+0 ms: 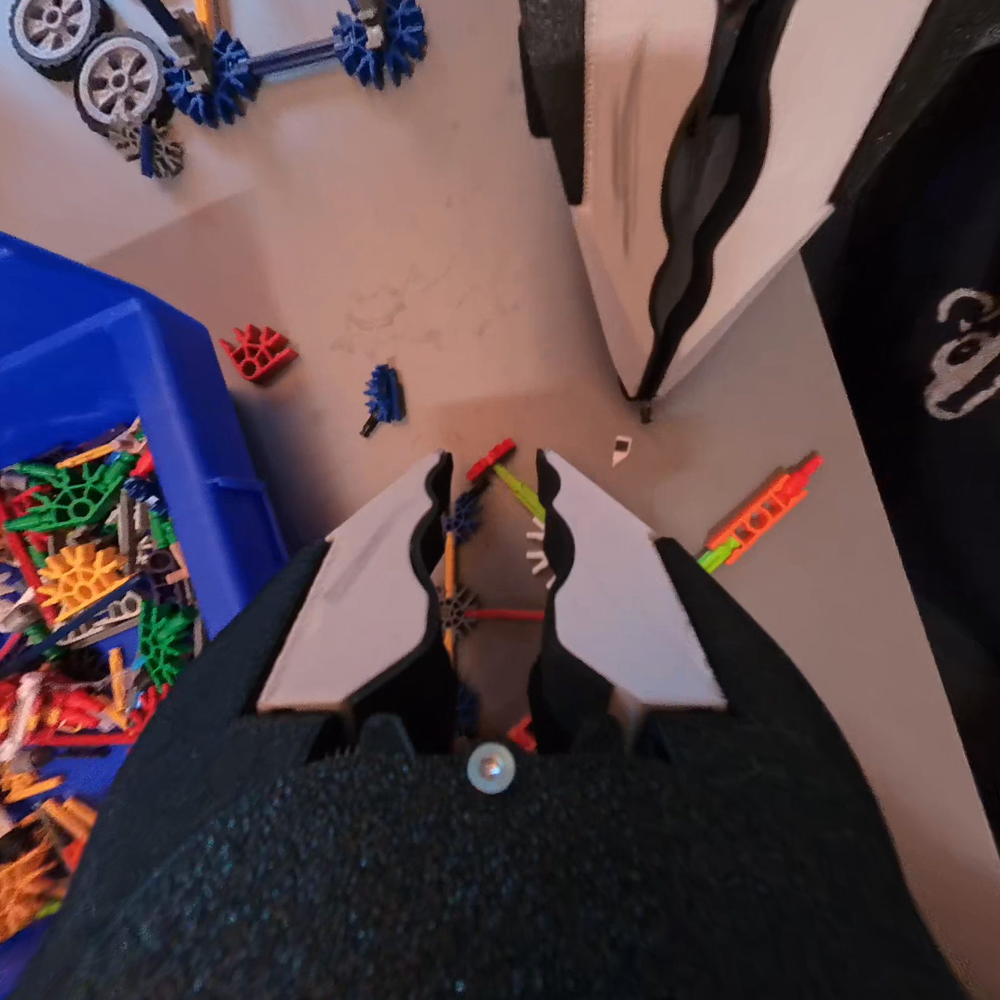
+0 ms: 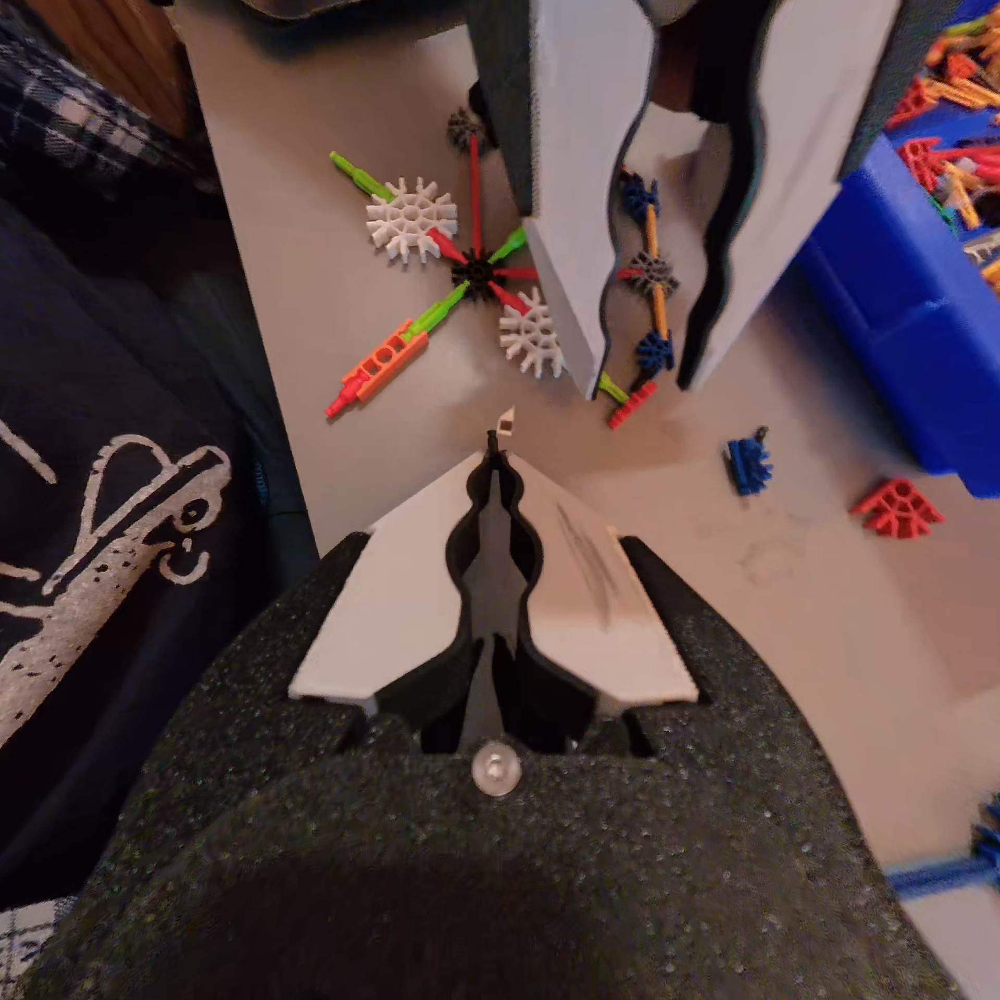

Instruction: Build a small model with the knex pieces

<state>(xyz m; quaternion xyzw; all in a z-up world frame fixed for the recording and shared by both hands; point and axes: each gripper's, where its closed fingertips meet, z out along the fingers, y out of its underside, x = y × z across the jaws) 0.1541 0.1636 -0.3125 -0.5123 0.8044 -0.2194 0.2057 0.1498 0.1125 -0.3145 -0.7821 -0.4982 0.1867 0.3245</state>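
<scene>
Spoked toy model (image 2: 476,273) lay near the table's edge beside me. My left gripper (image 1: 493,460) stood open, straddling its orange rod (image 2: 656,303); my right gripper (image 2: 495,460) pinched a small black peg (image 2: 491,441). Closing off-centre could have twisted the joints apart.

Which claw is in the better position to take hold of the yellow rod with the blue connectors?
Probably the left claw: it is open, with its fingers either side of the yellow rod. The right claw is shut on a small black piece, away from the rod.
</scene>
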